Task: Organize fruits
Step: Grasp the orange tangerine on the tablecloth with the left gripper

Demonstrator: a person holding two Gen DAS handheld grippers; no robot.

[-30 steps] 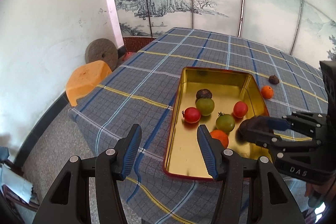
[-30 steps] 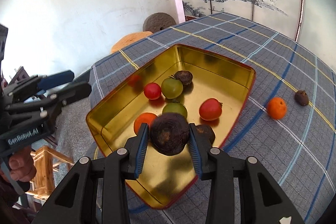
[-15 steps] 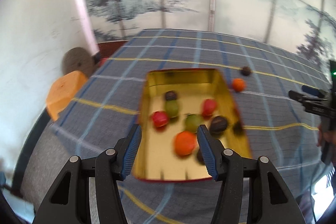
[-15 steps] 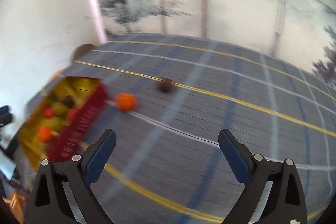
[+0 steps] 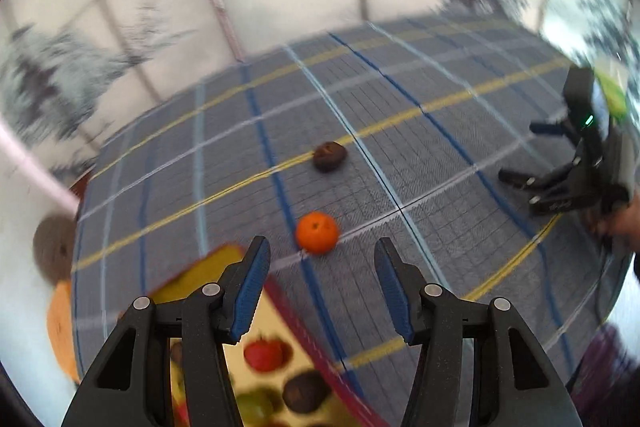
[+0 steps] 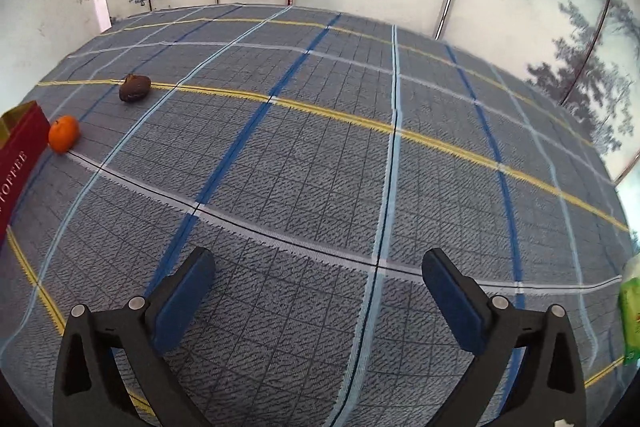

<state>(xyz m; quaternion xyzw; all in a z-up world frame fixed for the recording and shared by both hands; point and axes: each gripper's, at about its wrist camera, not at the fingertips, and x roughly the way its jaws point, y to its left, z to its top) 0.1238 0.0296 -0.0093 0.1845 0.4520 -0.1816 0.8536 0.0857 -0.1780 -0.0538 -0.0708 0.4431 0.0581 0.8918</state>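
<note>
Hovering our spread, empty left gripper [image 5: 320, 259] just short of the tangerine [image 5: 317, 237] on the bench beside the toffee tin [image 5: 280, 307]; we could nudge it rolling if a finger clips it.

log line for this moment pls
left gripper: open, facing orange | right gripper: open, empty | dark fruit: on cloth | tin: holds fruit

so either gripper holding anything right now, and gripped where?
Nothing held. Left gripper is open behind the orange; right gripper is open over bare tablecloth.
</note>
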